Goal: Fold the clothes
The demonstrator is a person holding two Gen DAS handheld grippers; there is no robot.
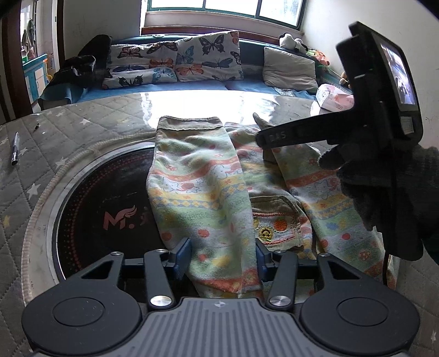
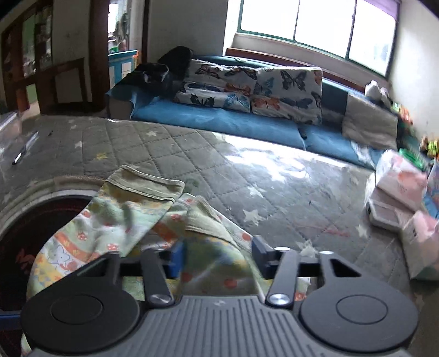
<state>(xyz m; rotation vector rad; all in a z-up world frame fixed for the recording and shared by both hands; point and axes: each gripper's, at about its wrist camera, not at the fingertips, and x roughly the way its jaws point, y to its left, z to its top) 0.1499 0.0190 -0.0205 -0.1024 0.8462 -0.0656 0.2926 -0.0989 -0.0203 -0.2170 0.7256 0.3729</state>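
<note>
— What are the pants (image 1: 203, 192) made of?
— Soft printed cloth, slightly fuzzy, with ribbed cuffs.
— And the table cover (image 1: 68, 131)?
— Quilted cloth under a glossy clear film; the gripper (image 1: 222, 256) is matt black plastic.

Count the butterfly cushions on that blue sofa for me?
3: two lean along the backrest, left cushion and right cushion; a third cushion lies flat below the left one. Others may be hidden.

Both wrist views close, angled down over the patterned pants (image 1: 203, 189), facing the sofa (image 2: 219, 120) and window (image 2: 315, 24)
</note>
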